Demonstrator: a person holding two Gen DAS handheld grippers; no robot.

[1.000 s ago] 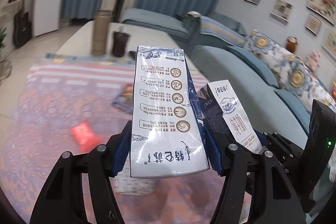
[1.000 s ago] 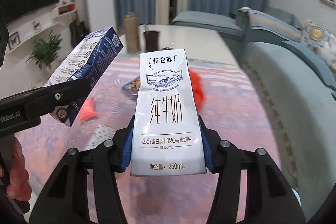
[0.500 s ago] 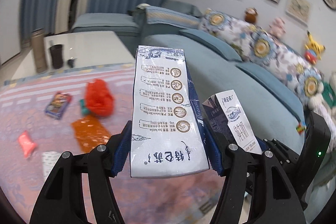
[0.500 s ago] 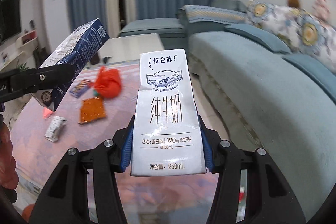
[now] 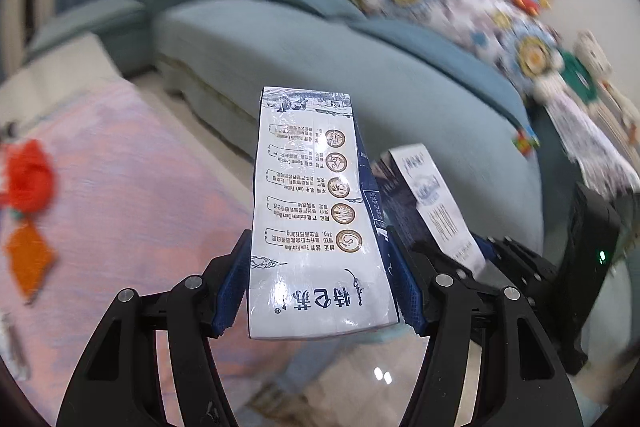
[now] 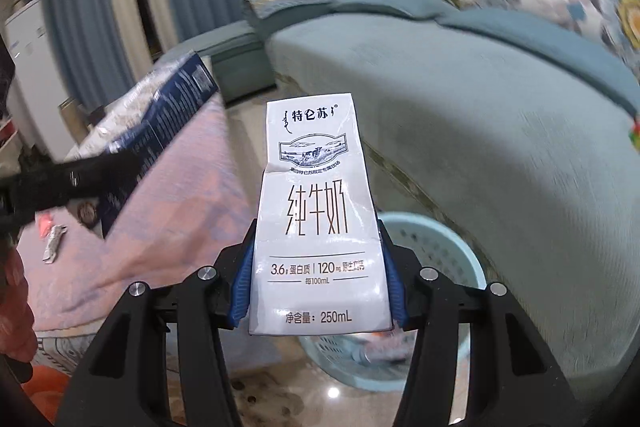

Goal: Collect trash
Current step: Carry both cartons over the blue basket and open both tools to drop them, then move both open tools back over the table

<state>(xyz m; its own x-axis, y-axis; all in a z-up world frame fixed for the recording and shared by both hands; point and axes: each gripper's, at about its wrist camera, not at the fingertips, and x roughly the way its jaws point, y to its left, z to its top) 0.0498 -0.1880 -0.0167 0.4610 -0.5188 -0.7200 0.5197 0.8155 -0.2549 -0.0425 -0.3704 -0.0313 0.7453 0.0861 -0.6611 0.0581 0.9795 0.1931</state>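
My left gripper (image 5: 318, 291) is shut on a white and blue milk carton (image 5: 312, 211), held upright in the air. My right gripper (image 6: 318, 287) is shut on a second milk carton (image 6: 316, 223) marked 250mL. A light blue trash basket (image 6: 436, 247) stands on the floor behind and below the right carton, beside the sofa; some trash lies inside it. The right gripper with its carton (image 5: 436, 203) shows at the right of the left wrist view. The left carton (image 6: 152, 123) shows at the left of the right wrist view.
A teal sofa (image 6: 480, 107) with patterned cushions fills the right side. A pink patterned rug (image 5: 120, 167) holds a red crumpled bag (image 5: 28, 179), an orange wrapper (image 5: 28, 259) and, in the right wrist view, a silver wrapper (image 6: 54, 243). Glossy floor lies below the grippers.
Both grippers have swung right with their cartons, away from the rug and toward the sofa. The blue basket has come into the right wrist view.
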